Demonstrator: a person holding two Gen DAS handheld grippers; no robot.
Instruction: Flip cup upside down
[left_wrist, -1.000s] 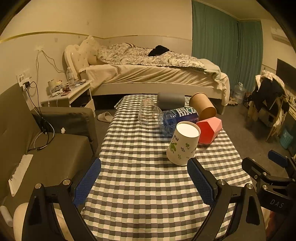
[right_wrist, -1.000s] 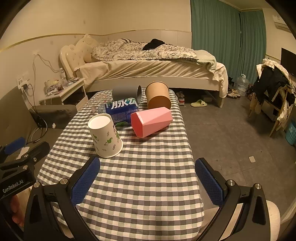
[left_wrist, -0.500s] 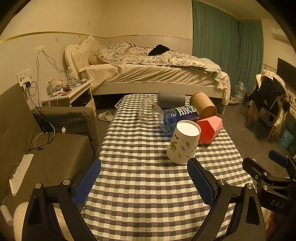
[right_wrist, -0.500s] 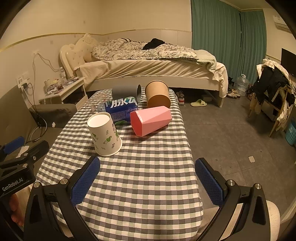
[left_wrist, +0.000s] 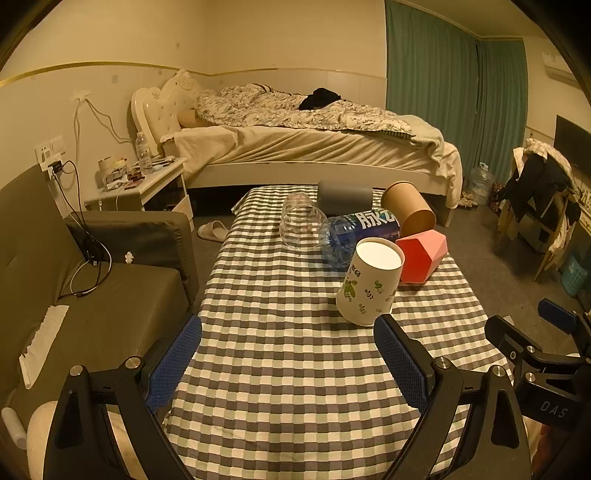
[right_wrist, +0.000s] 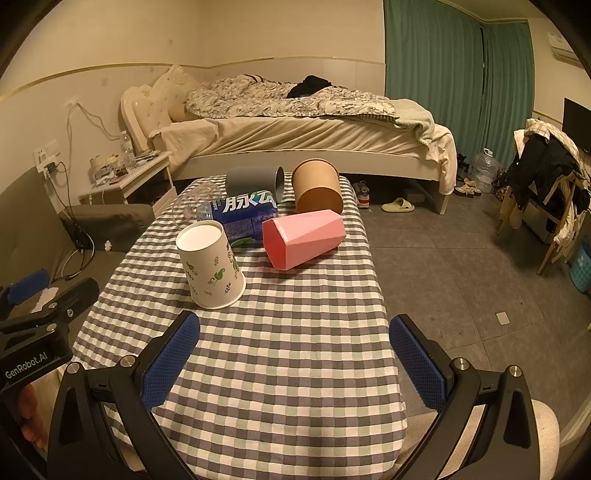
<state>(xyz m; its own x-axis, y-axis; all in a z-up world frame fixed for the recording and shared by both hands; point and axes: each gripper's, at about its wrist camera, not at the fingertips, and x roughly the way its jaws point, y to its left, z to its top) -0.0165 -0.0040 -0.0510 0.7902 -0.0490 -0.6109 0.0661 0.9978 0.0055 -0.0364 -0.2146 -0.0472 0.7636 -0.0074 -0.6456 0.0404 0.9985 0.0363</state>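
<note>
Left tool (left_wrist: 288, 354) and right tool (right_wrist: 295, 350) both gape wide, holding nothing, above the near end of the checked desk (right_wrist: 288, 369). The paper cup (right_wrist: 210, 266) stands mouth-down mid-desk, left of a pink cup (right_wrist: 304, 238) lying sideways.

White paper cup (right_wrist: 210, 269) upside down on checked tablecloth (right_wrist: 277, 350), pink cup (right_wrist: 303, 238) on its side beside it, right gripper (right_wrist: 293, 354) spread wide, holding nothing, left gripper (right_wrist: 35, 306) at left edge.
</note>
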